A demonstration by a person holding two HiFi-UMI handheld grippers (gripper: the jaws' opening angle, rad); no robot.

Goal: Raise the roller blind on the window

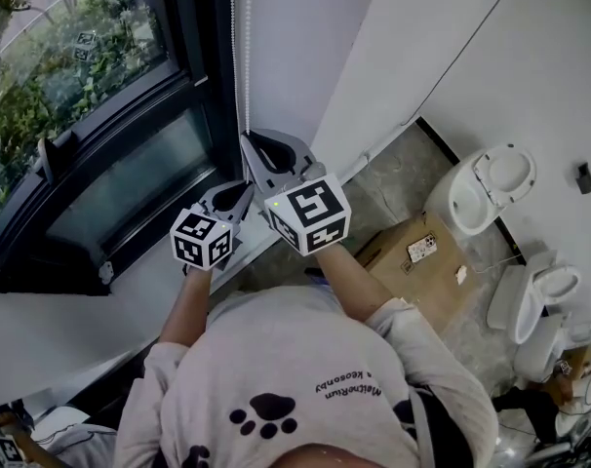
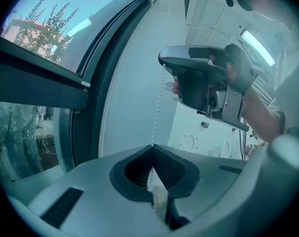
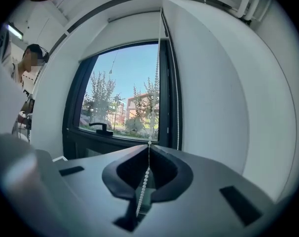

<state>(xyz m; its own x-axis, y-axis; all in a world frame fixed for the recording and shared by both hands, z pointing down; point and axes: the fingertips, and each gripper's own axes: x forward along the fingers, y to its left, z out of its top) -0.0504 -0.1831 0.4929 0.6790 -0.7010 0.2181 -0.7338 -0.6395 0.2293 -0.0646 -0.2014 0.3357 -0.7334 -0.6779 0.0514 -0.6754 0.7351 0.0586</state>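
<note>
The blind's white bead chain (image 1: 247, 66) hangs in two strands beside the dark window frame (image 1: 193, 57). My right gripper (image 1: 245, 139) is shut on the chain, and my left gripper (image 1: 247, 188) is shut on it just below. In the left gripper view the chain (image 2: 158, 102) drops into the closed left gripper (image 2: 152, 146), with the right gripper (image 2: 199, 78) above it. In the right gripper view the chain (image 3: 155, 83) runs down from the top into the closed right gripper (image 3: 149, 143) and on through the jaws. The glass (image 3: 125, 93) shows uncovered; a white band (image 3: 125, 33) lies above it.
A white wall (image 1: 295, 47) stands right of the window. On the floor to the right sit a cardboard box (image 1: 417, 261) and white toilets (image 1: 486, 188), (image 1: 544, 291). A black window handle (image 3: 101, 127) sticks out of the lower frame. Another person (image 3: 31, 68) stands at the left.
</note>
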